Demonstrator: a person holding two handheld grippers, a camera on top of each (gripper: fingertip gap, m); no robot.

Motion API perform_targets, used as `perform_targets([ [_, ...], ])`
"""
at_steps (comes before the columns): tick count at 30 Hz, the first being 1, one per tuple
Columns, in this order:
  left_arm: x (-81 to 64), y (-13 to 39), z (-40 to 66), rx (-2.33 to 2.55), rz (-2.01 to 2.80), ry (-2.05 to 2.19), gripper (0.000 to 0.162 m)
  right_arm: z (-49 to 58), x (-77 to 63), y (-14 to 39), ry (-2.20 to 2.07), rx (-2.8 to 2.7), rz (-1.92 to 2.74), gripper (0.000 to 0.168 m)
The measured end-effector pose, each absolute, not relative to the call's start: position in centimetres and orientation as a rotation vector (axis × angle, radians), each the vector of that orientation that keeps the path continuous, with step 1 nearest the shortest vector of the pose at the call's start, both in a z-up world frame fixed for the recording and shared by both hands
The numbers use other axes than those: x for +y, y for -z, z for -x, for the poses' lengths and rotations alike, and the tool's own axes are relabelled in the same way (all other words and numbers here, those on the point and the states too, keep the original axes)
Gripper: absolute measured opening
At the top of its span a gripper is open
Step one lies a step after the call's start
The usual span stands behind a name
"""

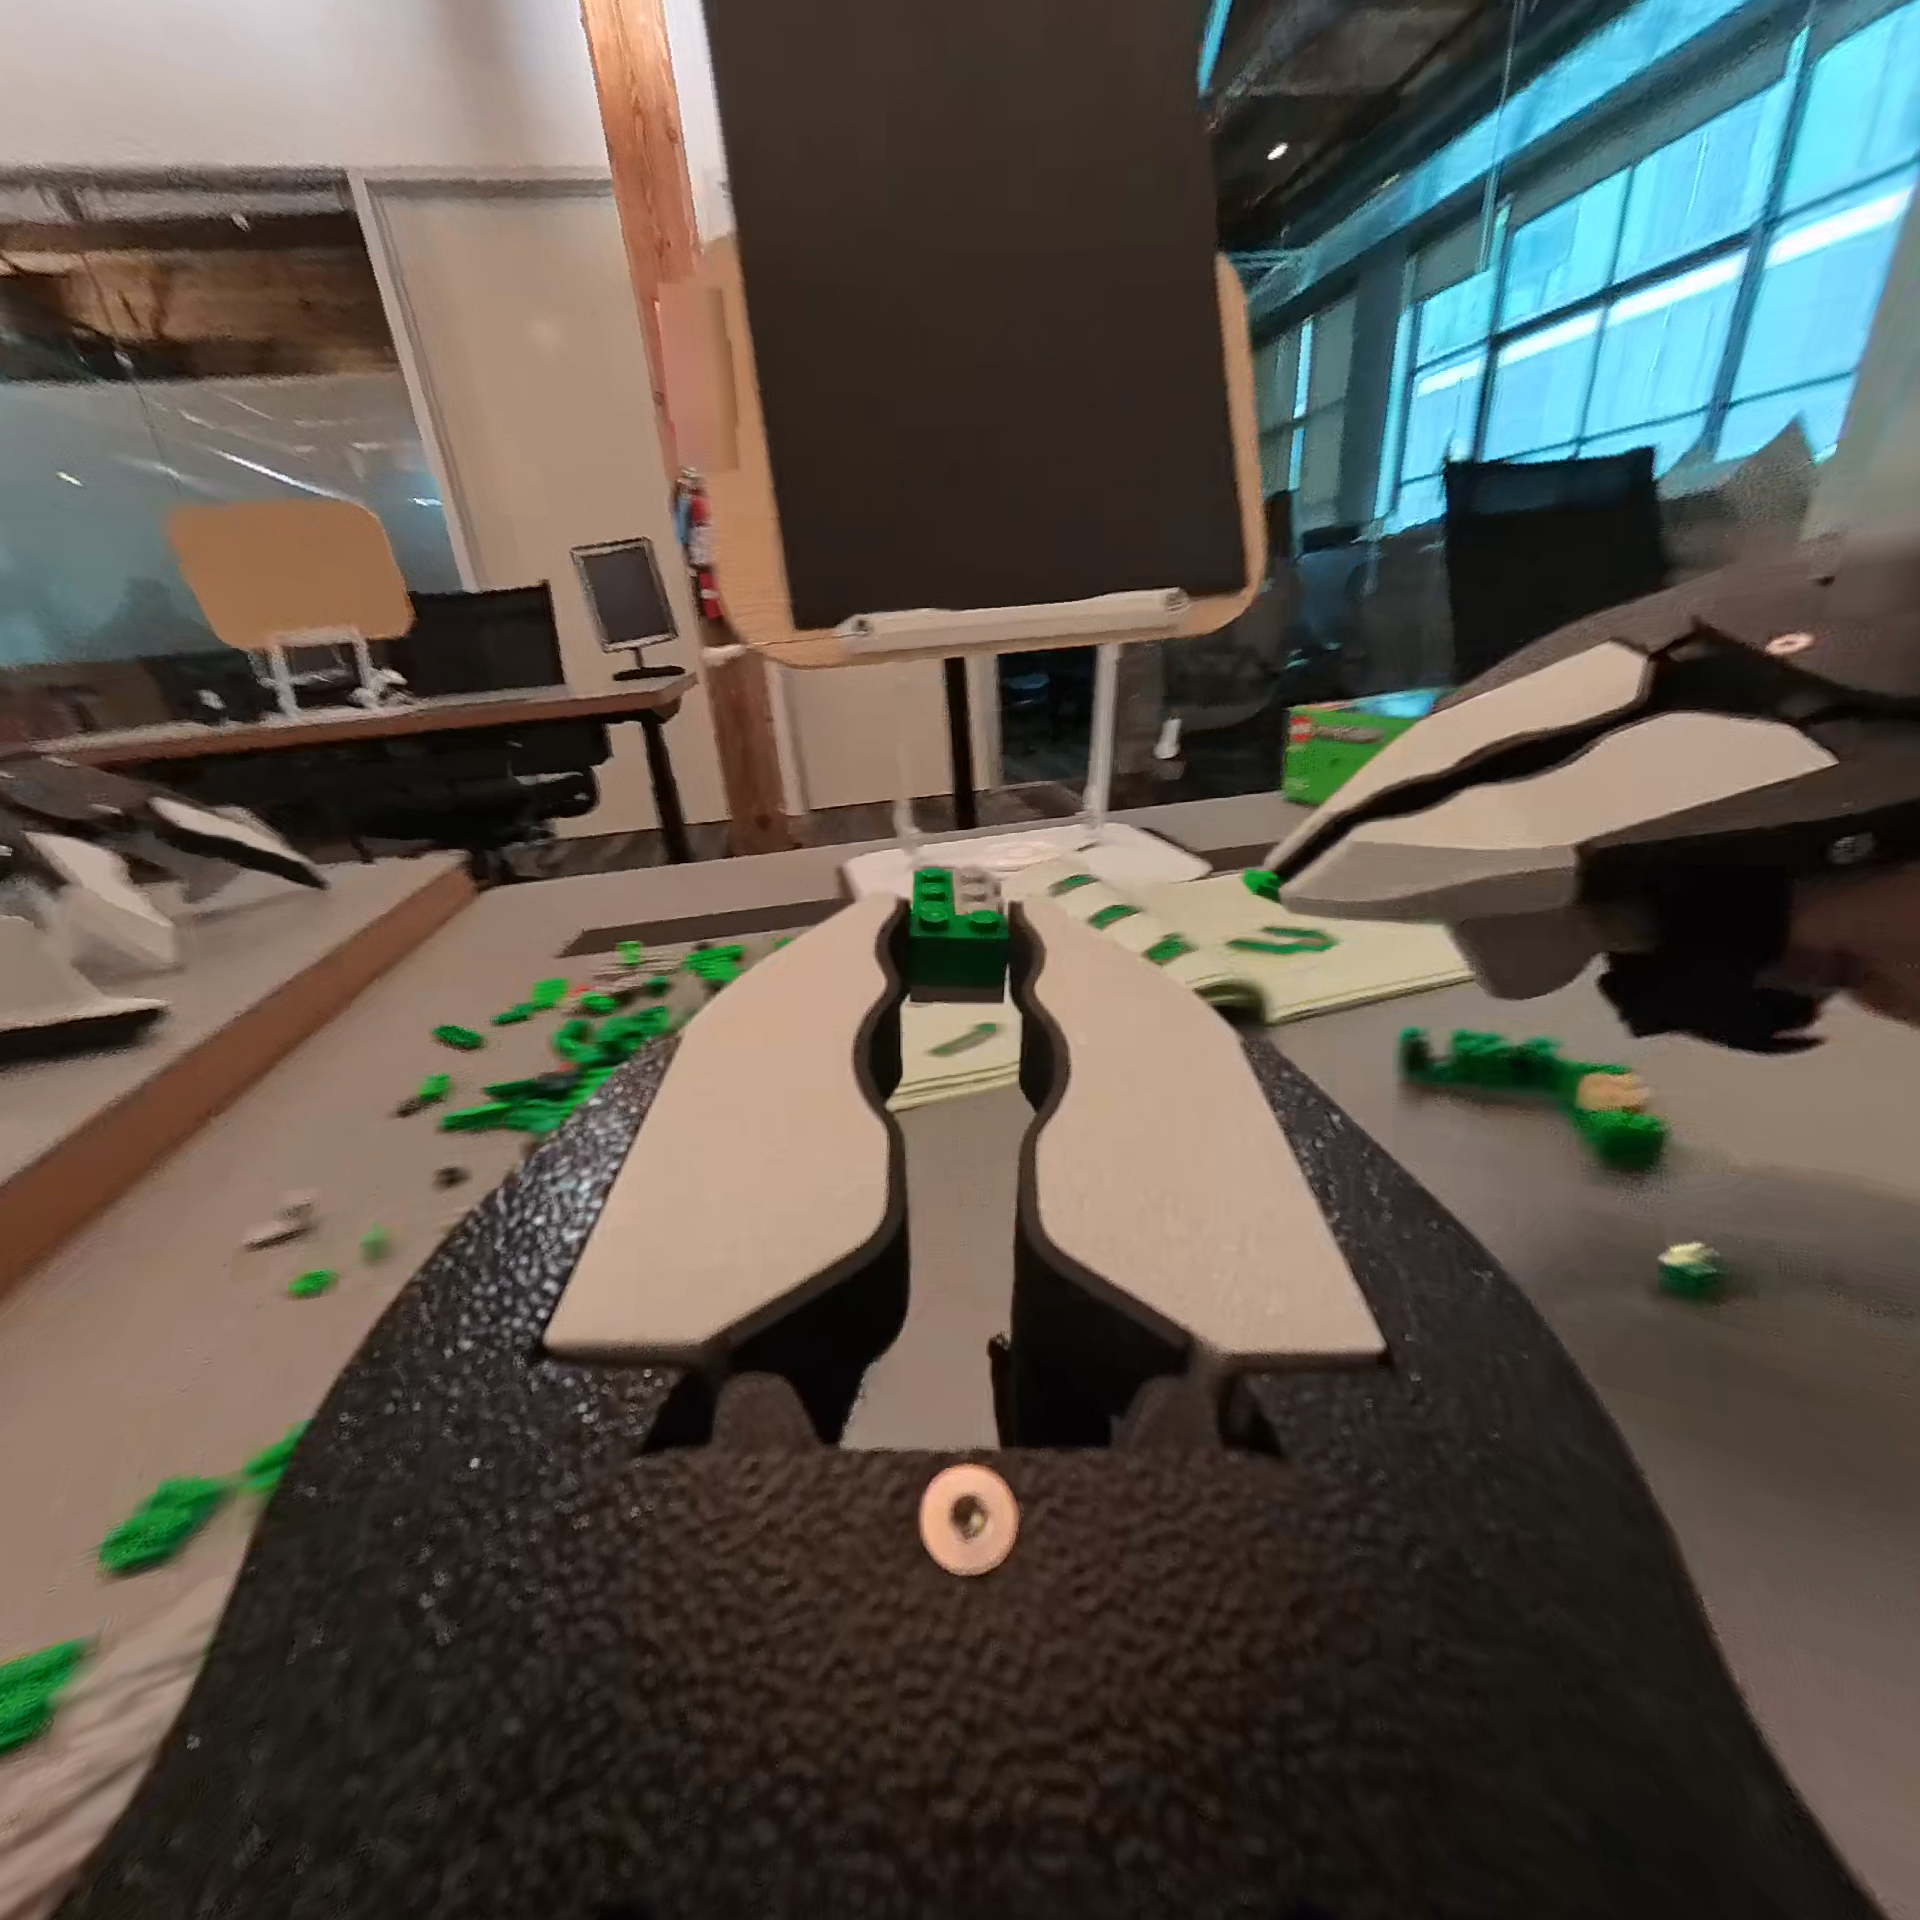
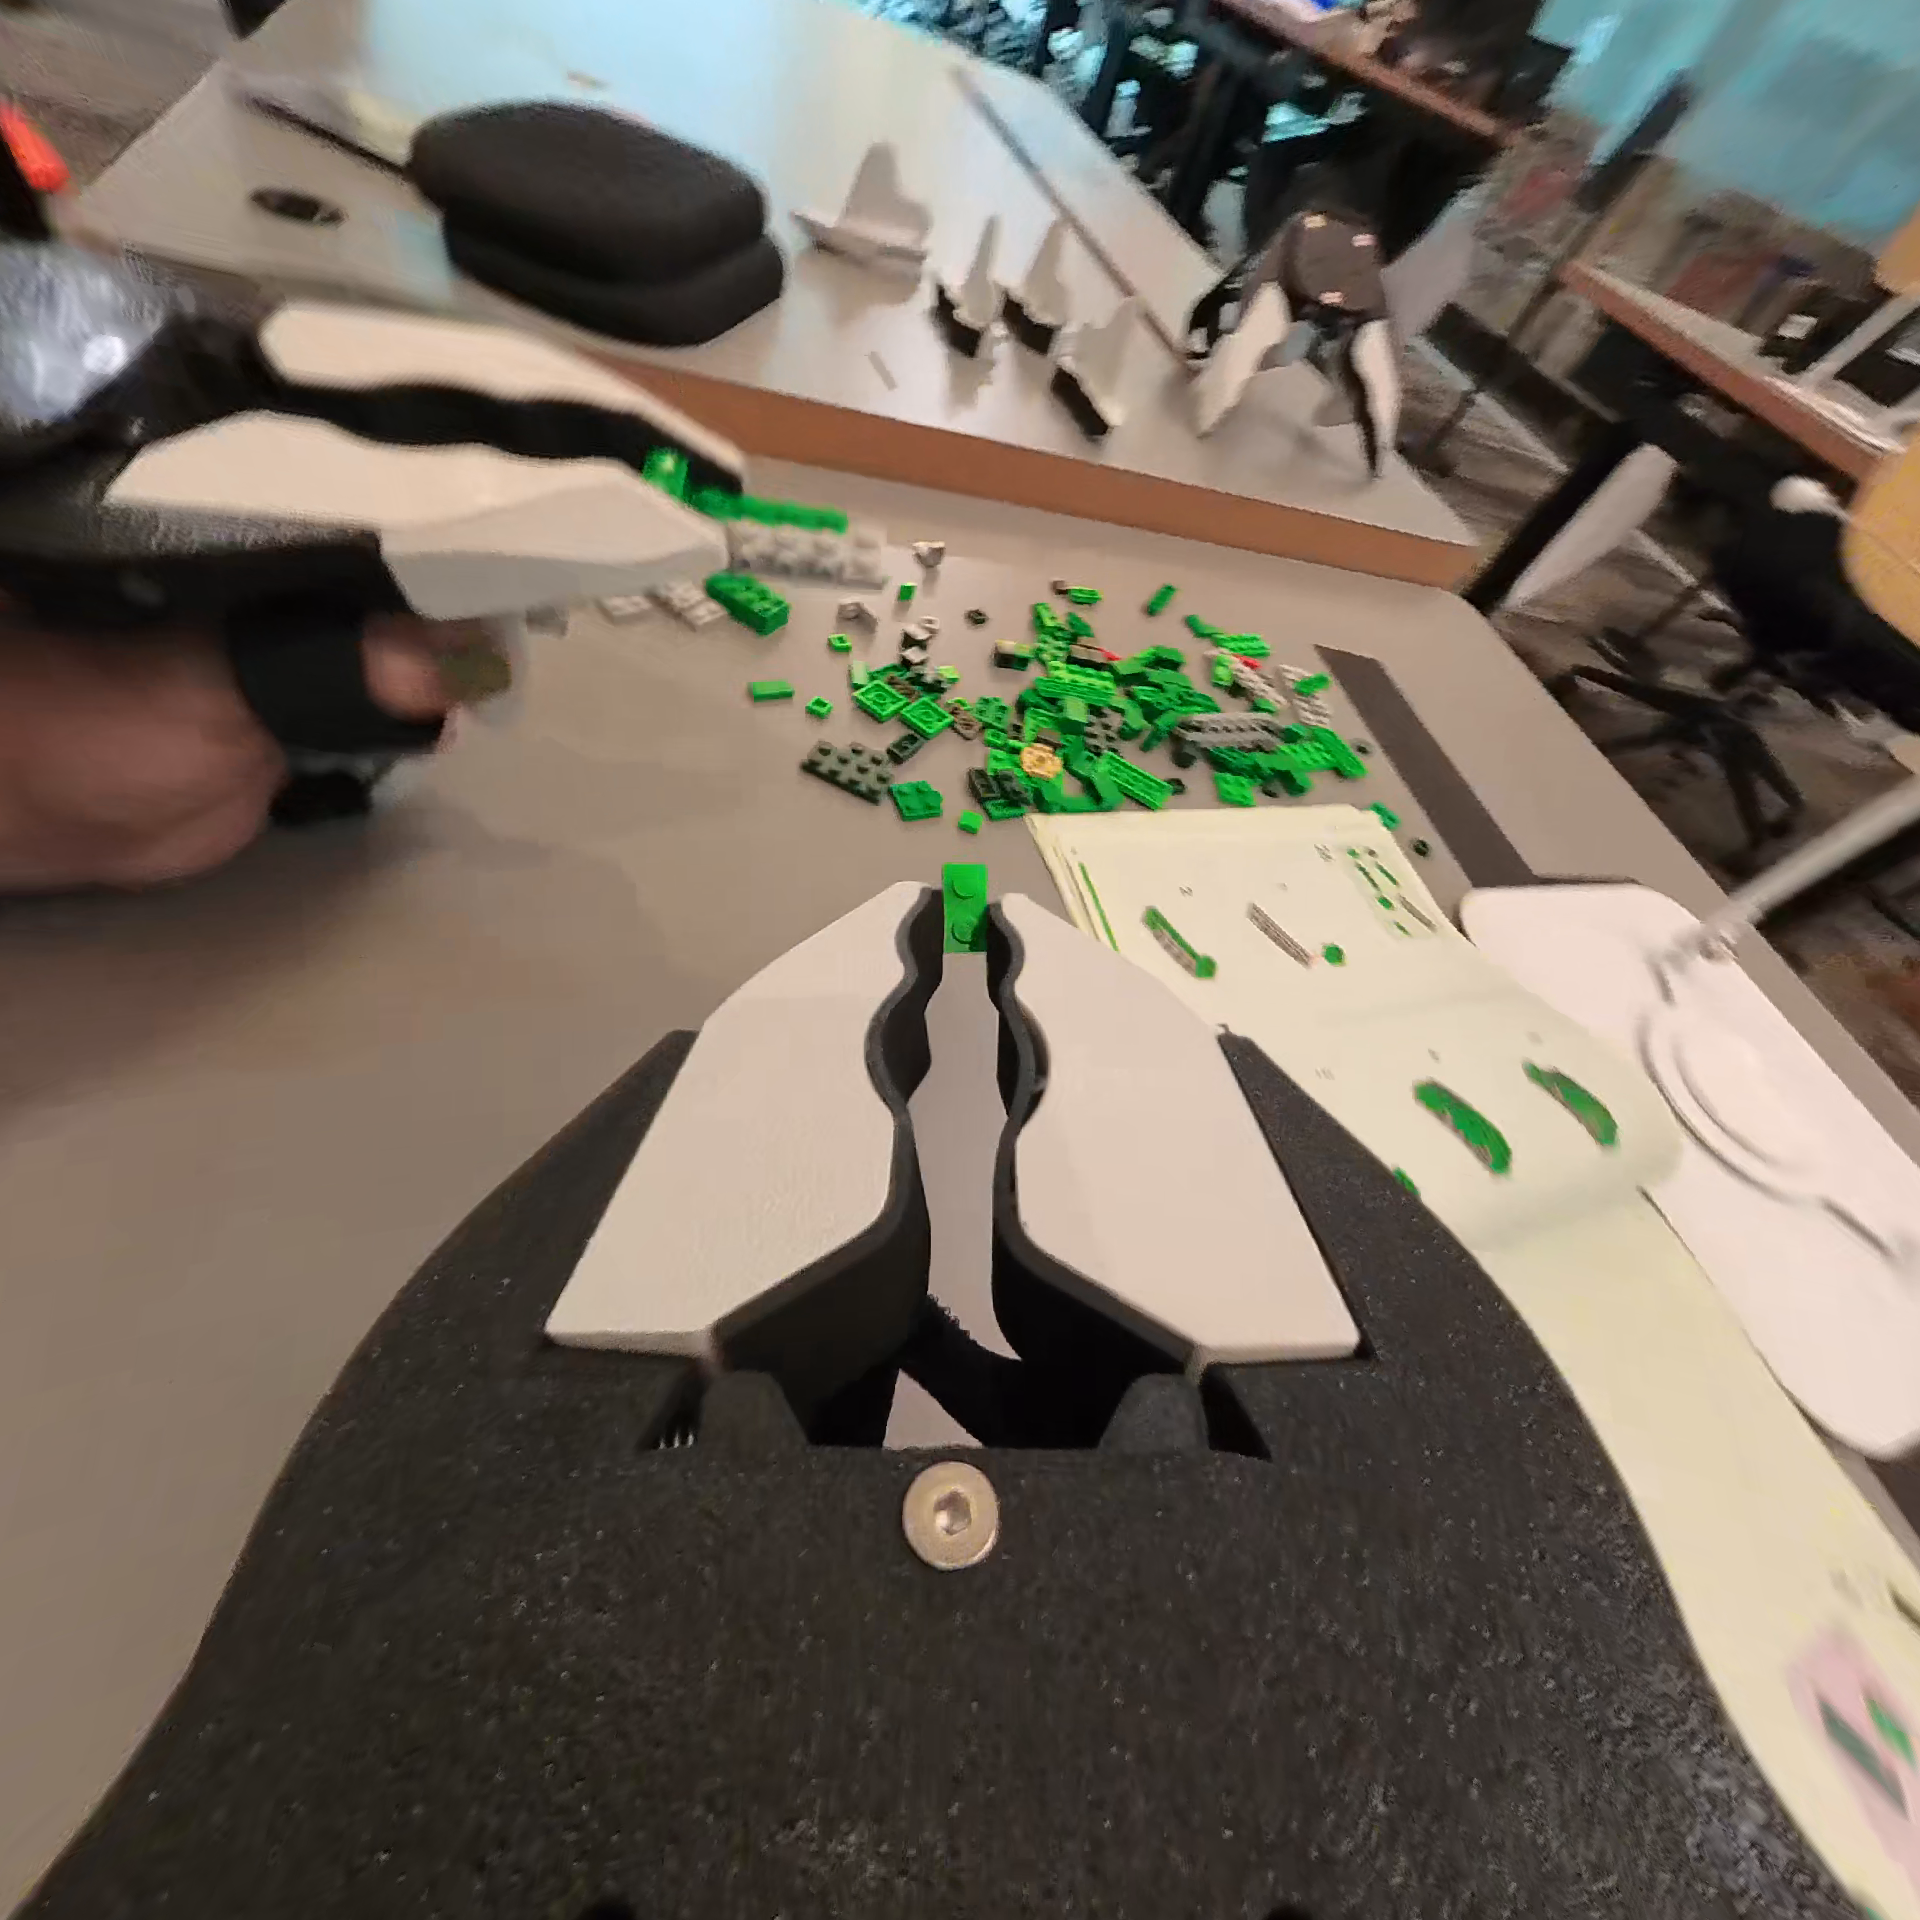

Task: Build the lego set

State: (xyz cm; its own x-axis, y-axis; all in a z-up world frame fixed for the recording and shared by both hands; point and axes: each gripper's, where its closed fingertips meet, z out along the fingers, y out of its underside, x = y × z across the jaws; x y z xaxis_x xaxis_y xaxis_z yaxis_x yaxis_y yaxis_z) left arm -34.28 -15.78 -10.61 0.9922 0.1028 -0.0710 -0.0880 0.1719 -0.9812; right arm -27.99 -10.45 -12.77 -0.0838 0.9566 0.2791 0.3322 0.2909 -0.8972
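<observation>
My left gripper [image 1: 958, 940] is shut on a small green brick assembly [image 1: 958, 935] with a grey piece on top, held above the table. In the right wrist view it [image 2: 717, 499] comes in from the left with green showing at its tips. My right gripper [image 2: 964, 920] is shut on a thin bright green plate [image 2: 962, 914]. In the left wrist view it [image 1: 1273, 883] enters from the right with the green piece [image 1: 1260, 883] at its tips. A pile of loose green and grey bricks [image 2: 1081, 717] lies on the grey table [image 2: 520, 987]. A partly built green model [image 1: 1538, 1091] lies at the right.
An open instruction booklet [image 2: 1278, 935] lies right of the pile, beside a white stand base [image 2: 1662, 1039]. A green set box [image 1: 1340, 748] stands at the far edge. A black padded case [image 2: 603, 218] and spare gripper fingers [image 2: 1039, 291] lie on the neighbouring table. Tip to tip, the grippers are about 9 cm apart.
</observation>
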Motion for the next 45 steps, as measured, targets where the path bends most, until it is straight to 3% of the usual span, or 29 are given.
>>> perform_targets([
  [8, -12.6, 10.9, 26.4, 0.159, 1.394, -0.026, 0.016, 23.9, -9.0, 8.5, -0.899, -1.227, 1.329, 0.007],
  [45, -12.9, 10.8, 23.9, 0.363, 1.303, -0.015, 0.016, 24.2, -10.7, 11.0, -0.686, -1.59, 1.616, 0.008],
])
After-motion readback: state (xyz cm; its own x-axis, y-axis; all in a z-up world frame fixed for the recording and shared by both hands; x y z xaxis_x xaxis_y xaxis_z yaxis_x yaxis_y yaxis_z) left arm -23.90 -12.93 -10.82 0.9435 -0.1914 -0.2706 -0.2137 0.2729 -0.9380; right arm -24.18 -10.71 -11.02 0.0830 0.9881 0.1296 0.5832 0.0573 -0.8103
